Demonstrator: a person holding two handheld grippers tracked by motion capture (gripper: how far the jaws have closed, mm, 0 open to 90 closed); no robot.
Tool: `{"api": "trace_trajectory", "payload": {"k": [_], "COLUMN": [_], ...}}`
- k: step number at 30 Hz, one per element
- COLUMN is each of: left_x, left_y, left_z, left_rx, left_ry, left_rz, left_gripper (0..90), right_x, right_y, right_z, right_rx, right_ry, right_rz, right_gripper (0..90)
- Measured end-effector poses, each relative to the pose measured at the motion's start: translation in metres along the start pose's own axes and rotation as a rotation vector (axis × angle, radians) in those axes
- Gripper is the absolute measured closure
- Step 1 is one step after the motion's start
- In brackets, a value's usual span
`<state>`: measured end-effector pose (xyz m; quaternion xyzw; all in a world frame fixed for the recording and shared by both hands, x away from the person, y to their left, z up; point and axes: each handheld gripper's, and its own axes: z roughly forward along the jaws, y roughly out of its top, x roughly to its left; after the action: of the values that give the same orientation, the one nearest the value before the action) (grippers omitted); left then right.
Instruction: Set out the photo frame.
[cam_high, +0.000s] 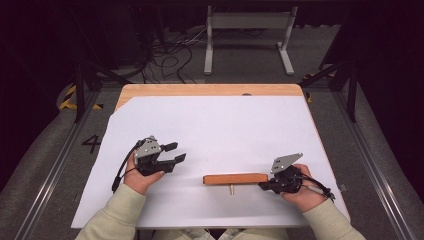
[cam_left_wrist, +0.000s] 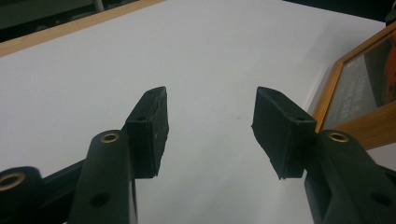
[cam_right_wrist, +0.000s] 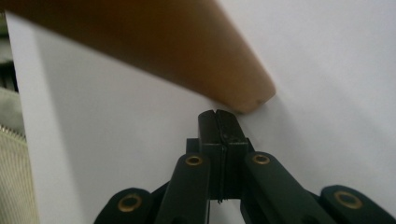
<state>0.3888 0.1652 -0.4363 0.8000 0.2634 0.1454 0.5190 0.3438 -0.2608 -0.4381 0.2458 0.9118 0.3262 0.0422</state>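
A smooth wooden block (cam_high: 235, 178) lies on matt white paper (cam_high: 215, 125) over a wooden table (cam_high: 210, 90)

Lab test bay, floor rails (cam_high: 55, 165), loose cables (cam_high: 167, 55), hazard tape (cam_high: 67, 100), paper-covered table (cam_high: 210, 90)

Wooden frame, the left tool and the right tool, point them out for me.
wooden frame (cam_high: 235, 179), high view, middle of its top edge
left tool (cam_left_wrist: 210, 126), left gripper view, midway between its open tips
right tool (cam_right_wrist: 218, 122), right gripper view, at its shut tips

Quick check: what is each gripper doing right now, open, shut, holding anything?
Left gripper: open, nothing between its fingers.
Right gripper: shut, empty, its tips right at the end of the wooden frame.
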Motion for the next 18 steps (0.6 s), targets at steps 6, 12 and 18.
{"api": "trace_trajectory", "payload": {"k": [6, 12, 18], "left_x": [0.0, 0.0, 0.0], "left_y": [0.0, 0.0, 0.0], "left_z": [0.0, -0.001, -0.002], "left_rx": [0.002, 0.002, 0.0], "left_ry": [0.003, 0.003, 0.006], "left_rz": [0.0, 0.0, 0.001], "left_gripper": [45.6, 45.6, 45.7], "right_x": [-0.006, -0.013, -0.023], "right_y": [0.0, 0.008, 0.019], "right_z": [0.002, 0.006, 0.01], "right_rx": [0.005, -0.028, -0.078], "right_ry": [-0.006, -0.012, -0.039], "right_rz": [0.032, 0.066, 0.101], "right_gripper": [90.0, 90.0, 90.0]}}
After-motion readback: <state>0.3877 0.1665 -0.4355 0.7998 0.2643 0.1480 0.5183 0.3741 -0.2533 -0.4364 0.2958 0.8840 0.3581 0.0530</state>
